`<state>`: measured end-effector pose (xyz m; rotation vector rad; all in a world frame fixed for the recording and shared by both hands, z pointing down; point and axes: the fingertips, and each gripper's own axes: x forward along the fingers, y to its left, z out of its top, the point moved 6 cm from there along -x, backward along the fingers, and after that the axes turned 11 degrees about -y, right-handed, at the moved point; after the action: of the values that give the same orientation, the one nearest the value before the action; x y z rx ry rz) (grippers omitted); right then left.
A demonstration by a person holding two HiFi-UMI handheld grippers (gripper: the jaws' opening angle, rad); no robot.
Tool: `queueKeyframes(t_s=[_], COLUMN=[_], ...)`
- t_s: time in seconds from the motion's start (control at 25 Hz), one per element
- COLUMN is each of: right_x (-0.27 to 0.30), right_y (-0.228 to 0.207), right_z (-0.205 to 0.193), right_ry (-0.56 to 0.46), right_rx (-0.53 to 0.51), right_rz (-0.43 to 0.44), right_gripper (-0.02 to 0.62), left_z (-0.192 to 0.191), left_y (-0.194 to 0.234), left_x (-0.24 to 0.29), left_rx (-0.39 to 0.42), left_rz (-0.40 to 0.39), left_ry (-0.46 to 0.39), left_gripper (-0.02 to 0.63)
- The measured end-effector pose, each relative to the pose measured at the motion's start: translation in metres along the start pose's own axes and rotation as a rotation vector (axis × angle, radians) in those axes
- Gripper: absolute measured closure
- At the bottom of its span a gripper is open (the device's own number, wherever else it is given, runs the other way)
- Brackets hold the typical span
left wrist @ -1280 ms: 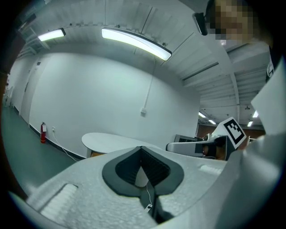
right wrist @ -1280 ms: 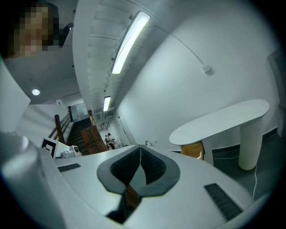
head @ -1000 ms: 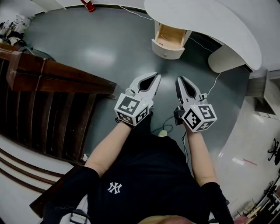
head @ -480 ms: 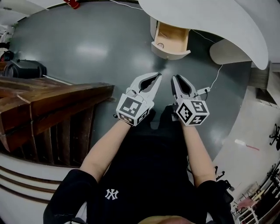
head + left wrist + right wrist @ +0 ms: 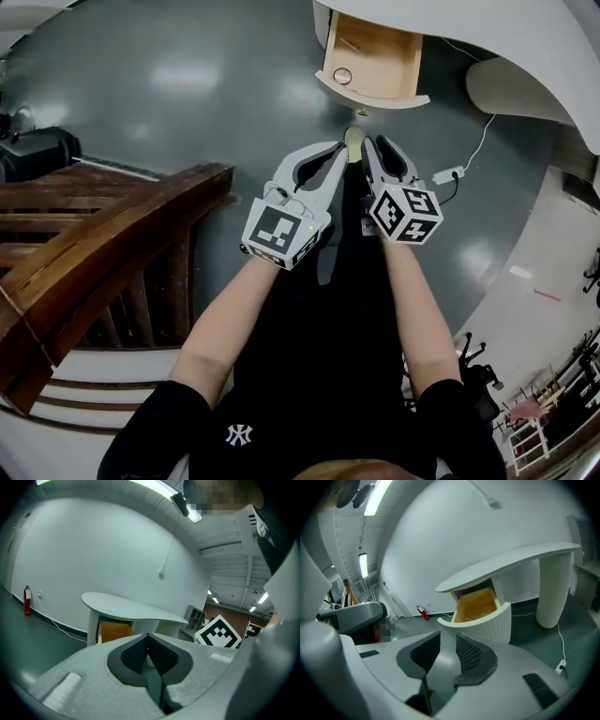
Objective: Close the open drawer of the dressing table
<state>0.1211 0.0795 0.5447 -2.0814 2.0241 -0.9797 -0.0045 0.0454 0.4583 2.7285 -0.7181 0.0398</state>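
Both had dropped closer; drawer (image 5: 373, 96) lay straight ahead of right gripper (image 5: 373, 143), empty jaws opening; left gripper (image 5: 337, 148) jaws together.

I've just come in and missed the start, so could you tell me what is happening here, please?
A person faces a white dressing table with a gripper in each hand. Its wooden drawer is pulled out and open. Both grippers are held out toward it but touch nothing yet. The left gripper has its jaws together and empty. The right gripper has its jaws opening, with nothing between them.
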Motion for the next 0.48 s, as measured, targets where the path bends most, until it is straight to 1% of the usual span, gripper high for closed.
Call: queueKeyframes(t_s=[0.2,0.36,0.48], right_x=[0.043,0.066,0.081], right_y=[-0.036,-0.053,-0.064], right_z=[-0.048,-0.078,-0.095], right_ry=[0.038,0.056,0.067], right_rx=[0.052,0.081,0.103], right_rz=[-0.069,-0.116,-0.129], right_gripper=[0.471,0.452,0.445], left_z=[-0.05,-0.076,-0.09], left_y=[0.025,0.041,0.051], left_x=[0.022,0.026,0.032], left_rx=[-0.016,-0.021,-0.028], left_rz=[0.02,0.031,0.041], left_ry=[0.023,0.034,0.035], left_gripper=[0.597,0.597,0.597])
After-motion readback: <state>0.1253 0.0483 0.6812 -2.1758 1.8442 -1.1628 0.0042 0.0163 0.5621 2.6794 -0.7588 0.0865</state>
